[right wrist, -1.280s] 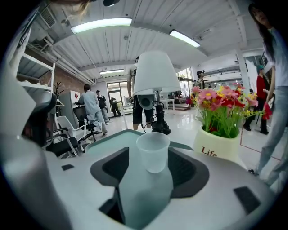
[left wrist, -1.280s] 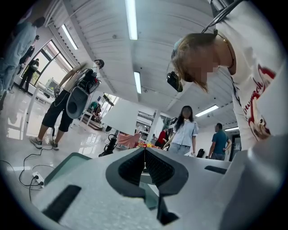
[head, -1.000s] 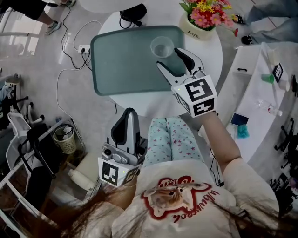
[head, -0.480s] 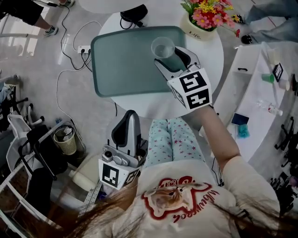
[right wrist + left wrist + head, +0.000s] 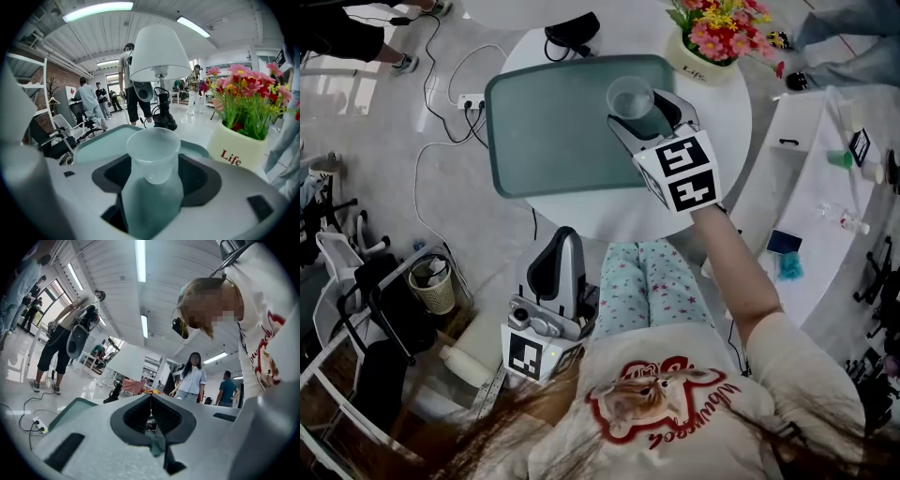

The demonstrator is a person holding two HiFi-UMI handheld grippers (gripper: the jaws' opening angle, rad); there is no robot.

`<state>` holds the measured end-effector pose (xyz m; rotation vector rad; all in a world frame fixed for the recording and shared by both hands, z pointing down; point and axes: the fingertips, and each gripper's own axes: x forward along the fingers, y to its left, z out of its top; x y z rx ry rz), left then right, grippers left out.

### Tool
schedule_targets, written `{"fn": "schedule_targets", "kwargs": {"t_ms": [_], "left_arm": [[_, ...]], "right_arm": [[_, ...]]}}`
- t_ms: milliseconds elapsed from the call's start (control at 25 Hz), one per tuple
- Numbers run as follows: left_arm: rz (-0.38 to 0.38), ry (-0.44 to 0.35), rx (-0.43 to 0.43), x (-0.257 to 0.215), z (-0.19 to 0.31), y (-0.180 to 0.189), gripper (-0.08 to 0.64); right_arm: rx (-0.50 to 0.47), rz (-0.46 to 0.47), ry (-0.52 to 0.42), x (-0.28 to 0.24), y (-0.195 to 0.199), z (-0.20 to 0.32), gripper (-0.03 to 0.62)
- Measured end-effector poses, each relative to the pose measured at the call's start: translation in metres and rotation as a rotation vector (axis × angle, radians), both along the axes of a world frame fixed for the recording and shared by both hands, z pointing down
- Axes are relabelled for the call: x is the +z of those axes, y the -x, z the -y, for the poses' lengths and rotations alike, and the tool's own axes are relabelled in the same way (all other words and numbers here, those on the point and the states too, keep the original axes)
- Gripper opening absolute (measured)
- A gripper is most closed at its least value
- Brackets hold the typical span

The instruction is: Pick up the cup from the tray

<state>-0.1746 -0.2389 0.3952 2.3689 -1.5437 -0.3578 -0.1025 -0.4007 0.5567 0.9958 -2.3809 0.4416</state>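
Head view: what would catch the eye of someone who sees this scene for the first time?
The right gripper reaches over the round white table to the green tray's far right corner, where a clear plastic cup stands between its opening jaws. Just beyond the tray, a pot of pink and yellow flowers gives the brightest colour. The left gripper hangs low beside the person's lap, jaws shut, empty.

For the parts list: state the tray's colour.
The tray is a muted teal-green, plain with no pattern. It shows best in the head view.
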Motion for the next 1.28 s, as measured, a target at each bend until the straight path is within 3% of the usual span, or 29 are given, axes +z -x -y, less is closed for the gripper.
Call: {"fn": "schedule_targets", "kwargs": {"t_ms": [640, 1000, 1280], "left_arm": [[-0.021, 0.017, -0.014, 0.005, -0.009, 0.002, 0.015], [-0.022, 0.051, -0.008, 0.016, -0.017, 0.001, 0.014], [0.007, 0.024, 0.001, 0.014, -0.017, 0.0, 0.014]], "right_arm": [[-0.004, -0.015, -0.016, 0.0, 0.006, 0.008, 0.284], [0.011, 0.03, -0.035, -0.006, 0.003, 0.007, 0.282], [0.016, 0.03, -0.068, -0.016, -0.001, -0.001, 0.282]]}}
